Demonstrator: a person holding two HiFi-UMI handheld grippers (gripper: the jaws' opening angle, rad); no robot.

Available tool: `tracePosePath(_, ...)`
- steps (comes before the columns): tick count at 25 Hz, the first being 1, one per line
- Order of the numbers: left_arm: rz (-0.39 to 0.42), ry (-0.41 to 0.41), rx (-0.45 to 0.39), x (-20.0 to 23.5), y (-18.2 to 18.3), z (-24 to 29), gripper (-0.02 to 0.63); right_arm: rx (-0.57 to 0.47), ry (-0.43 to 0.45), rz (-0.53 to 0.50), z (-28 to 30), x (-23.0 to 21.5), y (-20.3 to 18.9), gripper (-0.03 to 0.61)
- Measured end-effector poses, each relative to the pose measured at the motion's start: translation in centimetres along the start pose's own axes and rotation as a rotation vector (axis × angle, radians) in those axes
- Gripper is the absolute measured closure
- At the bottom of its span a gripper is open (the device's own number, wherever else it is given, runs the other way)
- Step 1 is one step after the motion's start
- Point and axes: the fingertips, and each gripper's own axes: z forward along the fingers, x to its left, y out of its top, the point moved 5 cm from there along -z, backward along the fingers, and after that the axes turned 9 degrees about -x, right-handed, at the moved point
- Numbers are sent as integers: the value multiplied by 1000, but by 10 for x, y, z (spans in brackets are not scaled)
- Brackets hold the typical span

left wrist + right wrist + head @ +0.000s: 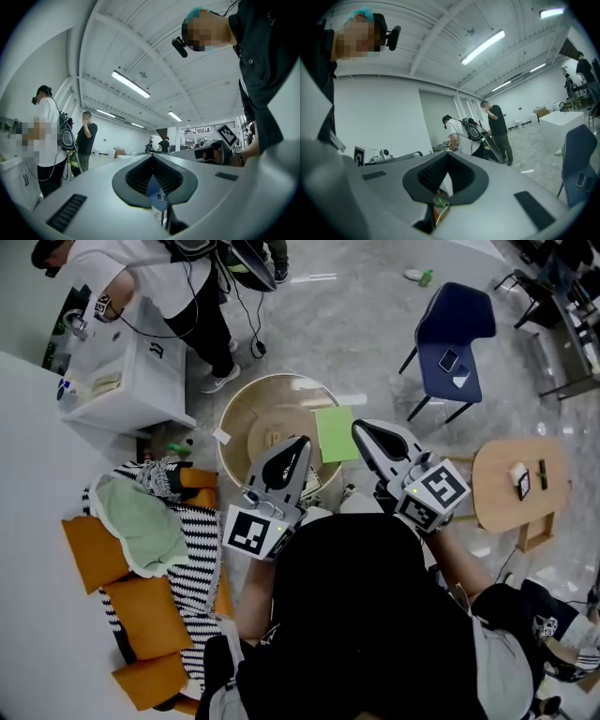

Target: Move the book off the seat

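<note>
Left gripper [302,440] and right gripper [357,427], jaws closed and empty, flank a green book [335,433] on the round wooden table [251,409], frame centre.

text: none legible | brands, numbers: none readable | signs, labels: none readable in any view

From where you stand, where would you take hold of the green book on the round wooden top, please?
Grip the green book by its near edge, coming in low from your side. It lies flat at the rim of the round wooden top, so that thin edge is probably all a gripper can close over.
</note>
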Motion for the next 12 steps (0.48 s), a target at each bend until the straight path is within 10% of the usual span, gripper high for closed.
tracePosePath(12,-77,-121,3,3,-19,19,604,3,-153,-12,-21,-14,-11,563)
